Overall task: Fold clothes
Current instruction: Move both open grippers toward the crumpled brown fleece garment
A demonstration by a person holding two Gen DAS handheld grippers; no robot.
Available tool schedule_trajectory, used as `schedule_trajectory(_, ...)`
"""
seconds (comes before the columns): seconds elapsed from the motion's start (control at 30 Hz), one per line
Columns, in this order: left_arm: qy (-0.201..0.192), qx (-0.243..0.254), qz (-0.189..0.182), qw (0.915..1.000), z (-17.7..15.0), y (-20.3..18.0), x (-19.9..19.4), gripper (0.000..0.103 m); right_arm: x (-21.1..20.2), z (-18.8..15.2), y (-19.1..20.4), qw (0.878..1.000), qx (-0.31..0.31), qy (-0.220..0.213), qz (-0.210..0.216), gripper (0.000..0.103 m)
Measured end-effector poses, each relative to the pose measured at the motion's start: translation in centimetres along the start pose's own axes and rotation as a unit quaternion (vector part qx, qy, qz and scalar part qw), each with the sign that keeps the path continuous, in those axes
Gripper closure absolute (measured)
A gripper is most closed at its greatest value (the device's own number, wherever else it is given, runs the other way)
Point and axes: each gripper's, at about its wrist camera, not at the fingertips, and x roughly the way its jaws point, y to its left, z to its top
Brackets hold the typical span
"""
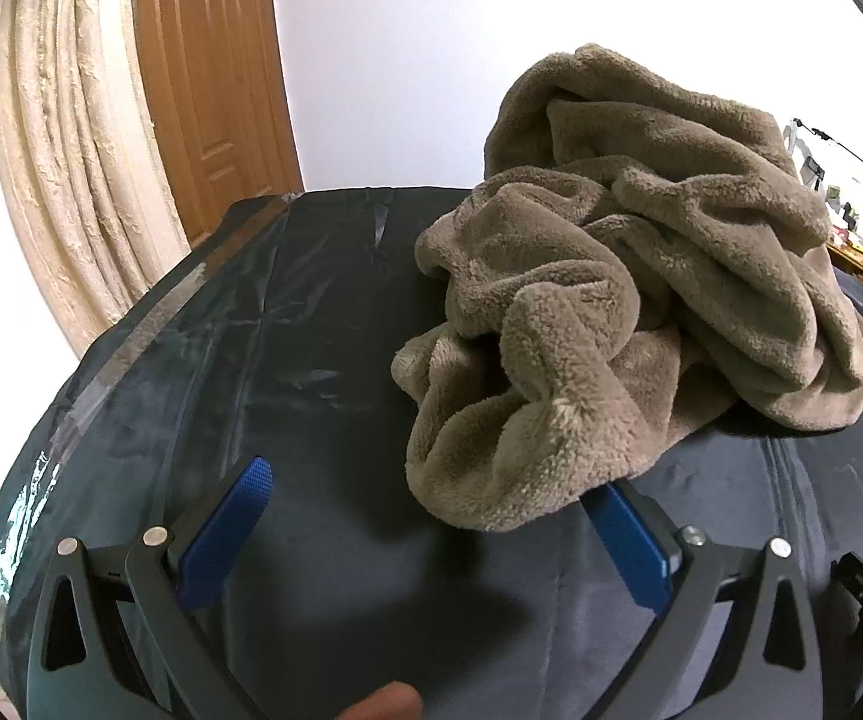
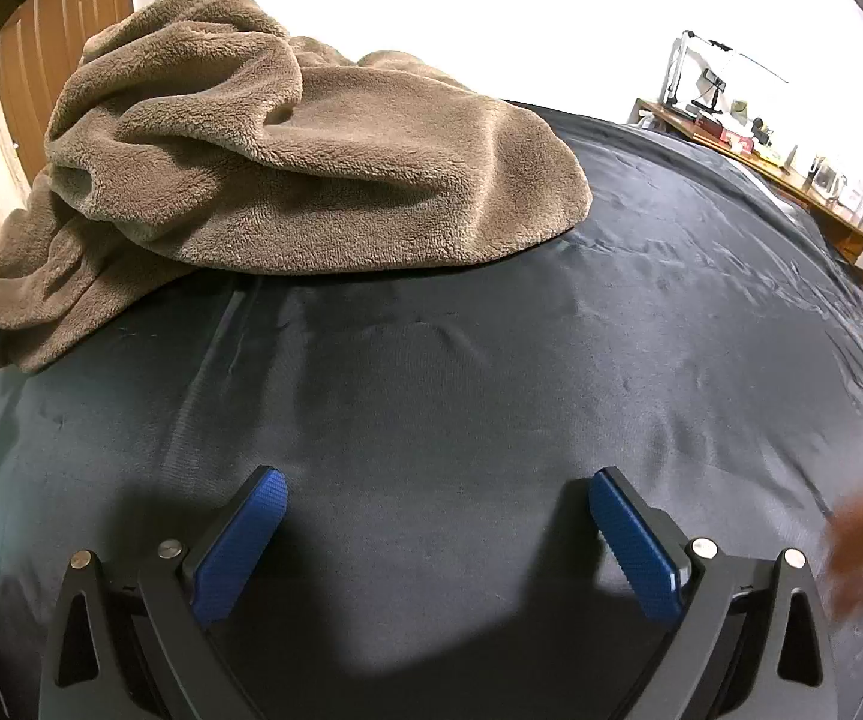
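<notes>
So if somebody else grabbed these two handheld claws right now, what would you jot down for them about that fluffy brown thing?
Left gripper: open, holding nothing, low over the dark cover; the near edge of the brown fleece garment lies over the tip of one finger.
Right gripper: open, holding nothing, over bare cover, apart from the garment.
The garment is a crumpled heap on the cover, ahead of the left gripper and to the right gripper's left.
Done: no fold visible yet.
Left: probably spread it flat, then fold it.

Dark bed cover (image 2: 491,360), crumpled brown fleece garment (image 2: 287,150)
</notes>
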Motion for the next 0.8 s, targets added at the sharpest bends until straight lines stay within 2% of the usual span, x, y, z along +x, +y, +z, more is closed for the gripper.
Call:
schedule_trajectory(0.47, 0.039, -0.003, 0.005, 0.9992, -0.3, 0.2, 2.0, 0.000, 0.0, 0.0, 0.1, 1.000, 0.000, 0.000, -0.001, 0.000)
schedule_trajectory(0.8, 0.042, 0.001, 0.003, 0.9991, -0.4, 0.2, 1.8, 0.000, 0.2, 0.3, -0.1, 1.000, 0.006, 0.000, -0.005, 0.000)
